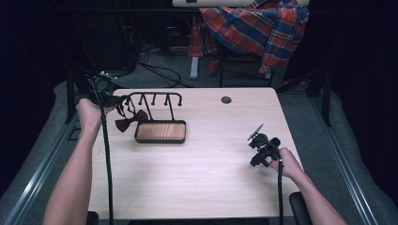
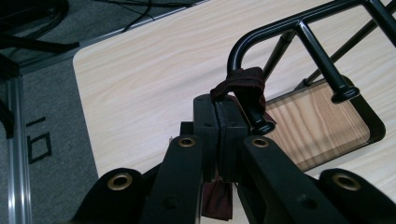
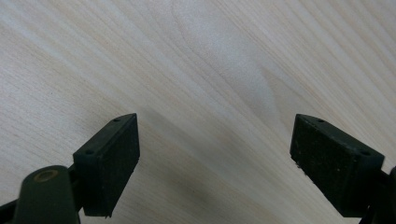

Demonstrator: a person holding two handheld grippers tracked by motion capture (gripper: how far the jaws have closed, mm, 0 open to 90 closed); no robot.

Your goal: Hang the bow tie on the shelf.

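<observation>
Left gripper (image 2: 218, 135) at upper left, jaws clamped on bow tie strap (image 2: 240, 84), looped over rack (image 1: 157, 99) end peg, probably for hanging. Bow tie (image 1: 131, 120) dangling beside wooden tray (image 1: 160, 132). Right gripper (image 1: 263, 147) idle over table (image 1: 206, 187), lower right, jaws apart.

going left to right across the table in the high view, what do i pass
left hand-held gripper pinching the strap → dark red bow tie hanging off the rack → wooden tray base → round hole in the table → right hand-held gripper, jaws open

Black jaws, brass rivets, black cables
</observation>
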